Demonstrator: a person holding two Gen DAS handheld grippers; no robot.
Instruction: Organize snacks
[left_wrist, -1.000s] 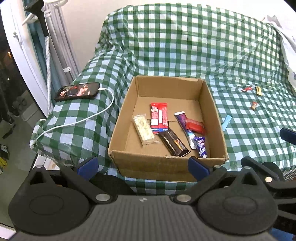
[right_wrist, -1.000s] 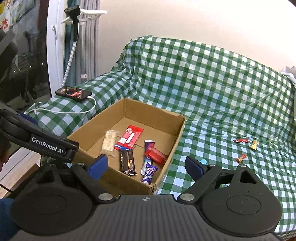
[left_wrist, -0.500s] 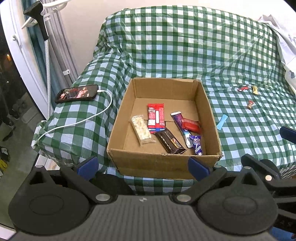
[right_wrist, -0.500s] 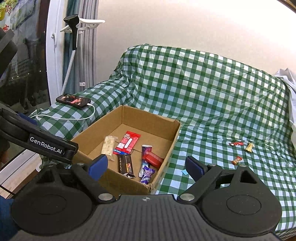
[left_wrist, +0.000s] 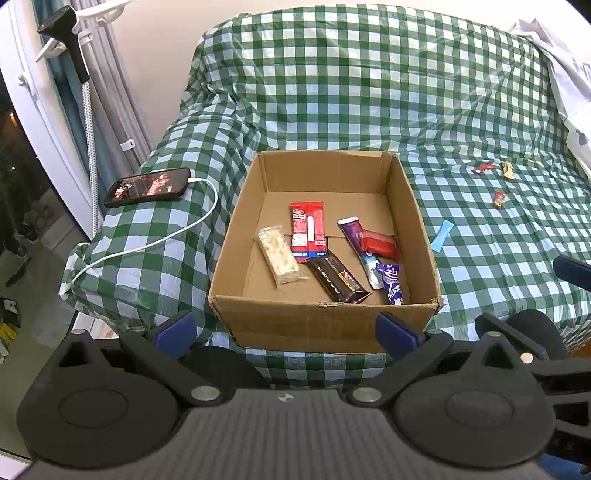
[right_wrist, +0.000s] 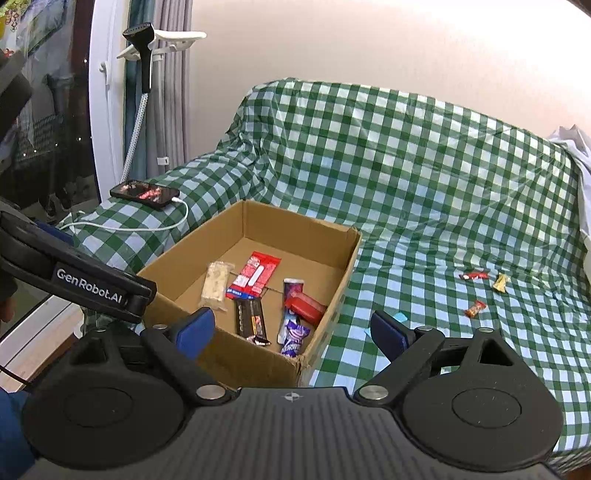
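The left gripper (left_wrist: 284, 328) hung wide open and empty just short of the cardboard box (left_wrist: 325, 321), and the right gripper (right_wrist: 291, 328) stood equally wide with nothing between its fingers. The box sat on a sofa under a green checked cover (left_wrist: 369, 92) and held six snacks (among them a red wafer pack (left_wrist: 307, 230) and a dark bar (left_wrist: 338, 278)). Well to its right lay three small candies (right_wrist: 476, 291); a light blue wrapper (left_wrist: 441, 235) lay just beside the box
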